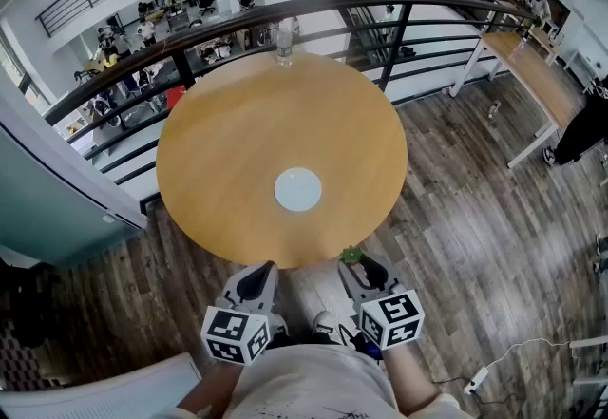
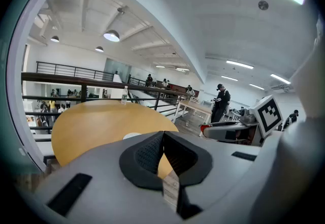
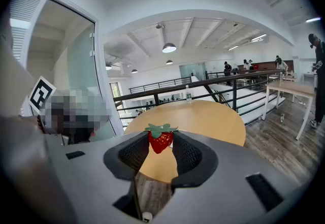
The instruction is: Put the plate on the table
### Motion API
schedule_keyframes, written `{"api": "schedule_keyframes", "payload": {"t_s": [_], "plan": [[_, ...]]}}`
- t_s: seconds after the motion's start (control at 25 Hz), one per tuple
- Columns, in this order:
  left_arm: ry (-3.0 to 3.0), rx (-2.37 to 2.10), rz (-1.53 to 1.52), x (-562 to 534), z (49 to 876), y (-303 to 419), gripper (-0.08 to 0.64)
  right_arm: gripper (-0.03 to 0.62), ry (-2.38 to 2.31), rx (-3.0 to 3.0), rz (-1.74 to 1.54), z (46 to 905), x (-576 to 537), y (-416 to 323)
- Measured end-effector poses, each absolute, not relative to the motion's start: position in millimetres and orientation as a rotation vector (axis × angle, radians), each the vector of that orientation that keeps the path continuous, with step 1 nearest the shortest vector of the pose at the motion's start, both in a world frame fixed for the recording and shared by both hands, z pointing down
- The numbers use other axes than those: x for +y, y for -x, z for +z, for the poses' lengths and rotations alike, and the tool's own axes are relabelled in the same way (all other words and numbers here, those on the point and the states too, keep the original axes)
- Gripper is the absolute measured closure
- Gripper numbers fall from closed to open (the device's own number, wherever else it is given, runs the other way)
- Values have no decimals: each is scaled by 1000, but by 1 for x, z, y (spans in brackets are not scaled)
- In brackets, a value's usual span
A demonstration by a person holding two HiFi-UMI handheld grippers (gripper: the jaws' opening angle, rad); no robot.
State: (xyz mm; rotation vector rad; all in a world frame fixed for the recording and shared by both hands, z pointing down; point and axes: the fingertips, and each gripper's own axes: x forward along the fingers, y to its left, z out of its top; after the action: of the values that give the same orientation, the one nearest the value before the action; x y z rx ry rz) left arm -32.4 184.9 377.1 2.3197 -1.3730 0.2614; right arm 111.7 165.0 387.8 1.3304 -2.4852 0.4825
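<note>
Head view: the white plate [image 1: 297, 189] lies flat on the round wooden table [image 1: 218, 151], near the table's middle and a little toward its near edge. A bottle [image 1: 284, 37] stands at the table's far edge, by the railing [image 1: 380, 4]. The left tool [image 1: 255, 286] and right tool [image 1: 366, 273] hang just off the table's near edge, well apart from the plate.

Left gripper view: the left tool's jaws are together with nothing between them. Beyond them is the table, with the plate's rim just showing.

Right gripper view: the right tool is clamped on a red strawberry [image 3: 161, 140] with a green top, held above the table's near edge.
</note>
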Motion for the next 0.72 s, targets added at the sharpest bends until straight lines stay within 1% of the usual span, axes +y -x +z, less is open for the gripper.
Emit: {"api": "schedule_keyframes", "payload": {"t_s": [0.4,0.72], "plan": [[-2316,-1367,260,182,380,40,537,437,-1345,-2477,505,395,164,-105],[-2313,-1381,262,182,374,31,537,437,-1338,-2533,515,385,167,-112]]}}
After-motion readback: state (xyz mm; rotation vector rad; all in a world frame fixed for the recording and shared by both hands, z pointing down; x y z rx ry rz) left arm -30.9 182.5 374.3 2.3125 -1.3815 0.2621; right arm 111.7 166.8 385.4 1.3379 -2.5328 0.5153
